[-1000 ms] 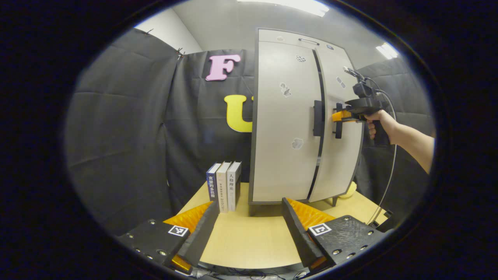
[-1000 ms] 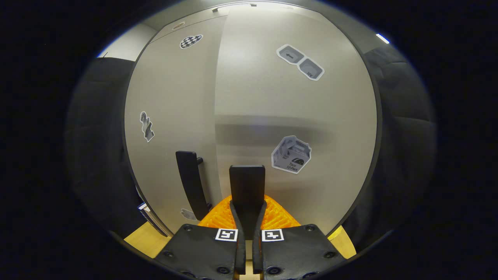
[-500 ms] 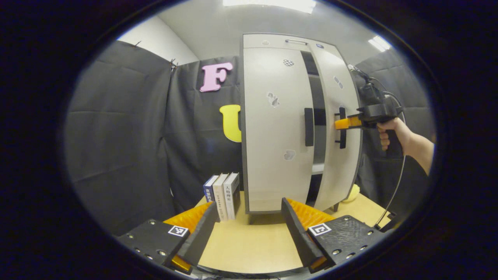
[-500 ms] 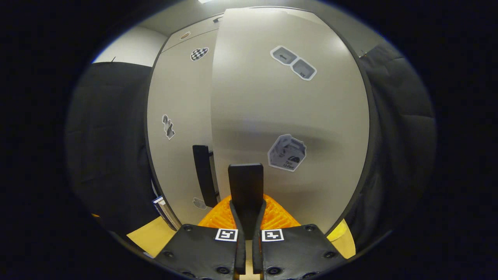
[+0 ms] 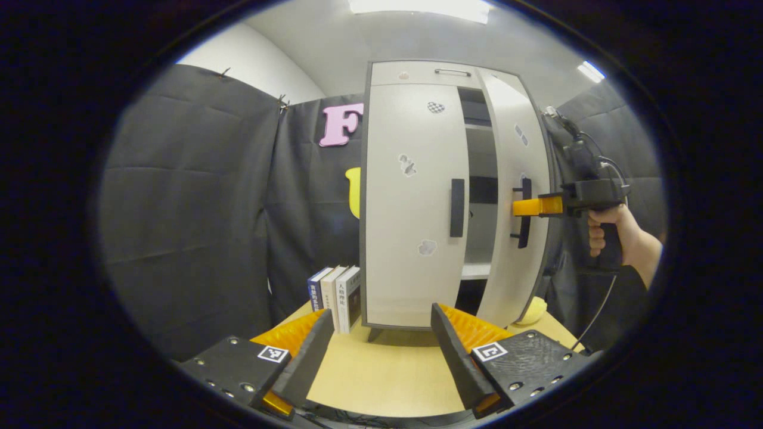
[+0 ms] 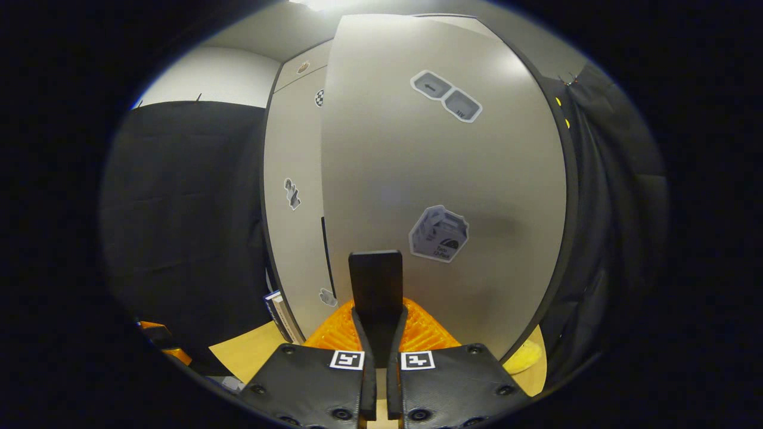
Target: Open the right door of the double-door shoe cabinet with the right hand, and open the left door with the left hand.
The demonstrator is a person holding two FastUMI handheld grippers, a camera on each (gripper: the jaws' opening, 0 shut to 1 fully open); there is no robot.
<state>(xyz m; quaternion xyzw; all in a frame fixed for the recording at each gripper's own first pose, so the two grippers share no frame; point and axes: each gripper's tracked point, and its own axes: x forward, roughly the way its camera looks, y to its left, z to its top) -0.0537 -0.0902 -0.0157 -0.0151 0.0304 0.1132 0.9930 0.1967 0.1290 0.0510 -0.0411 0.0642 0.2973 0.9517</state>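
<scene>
The pale shoe cabinet [image 5: 411, 71] stands on the table in the left gripper view. Its left door [image 5: 411, 208] is closed, and the dark handle [image 5: 457, 207] on it is untouched. The right door [image 5: 512, 179] is swung partly outward, showing shelves [image 5: 477, 271] in the gap. My right gripper [image 5: 524, 206], held by a hand [image 5: 614, 232], is shut on the right door's handle [image 5: 524, 229]. In the right gripper view that handle [image 6: 376, 277] sits clamped in my right gripper [image 6: 380, 316], close against the right door [image 6: 441, 155]. My left gripper [image 5: 381, 311] hangs open over the table, well short of the cabinet.
Three upright books [image 5: 334, 292] stand on the wooden table [image 5: 381, 375] just left of the cabinet. A yellow object [image 5: 533, 310] lies behind the open door's lower edge. Black cloth walls close in both sides. A cable [image 5: 602, 304] hangs from the right gripper.
The right door has swung outward from nearly closed, pulled by my right gripper on its handle, and the gap now shows shelves. My left gripper has stayed open.
</scene>
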